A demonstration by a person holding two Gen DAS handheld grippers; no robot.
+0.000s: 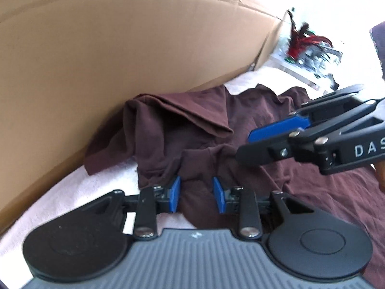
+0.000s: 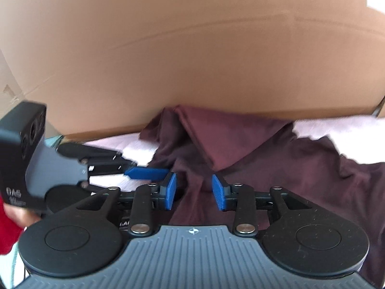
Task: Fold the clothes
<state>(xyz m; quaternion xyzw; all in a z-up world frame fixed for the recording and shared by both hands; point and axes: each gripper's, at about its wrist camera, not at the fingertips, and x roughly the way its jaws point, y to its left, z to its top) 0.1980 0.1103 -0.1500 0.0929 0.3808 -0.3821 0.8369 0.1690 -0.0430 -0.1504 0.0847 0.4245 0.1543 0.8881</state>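
The left black two-finger gripper with blue pads (image 1: 196, 193) hangs low with its jaws spread apart and nothing between them. The right black gripper with blue pads (image 2: 193, 192) reaches in from the side, jaws likewise parted. A red sleeve (image 2: 7, 228) shows behind the left one.

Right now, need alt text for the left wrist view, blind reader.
A crumpled maroon garment lies on a pale pink towel beside a large cardboard box. The left gripper stands open over the cloth's near edge, blue pads apart. The right gripper reaches in from the right, its tips at the cloth.
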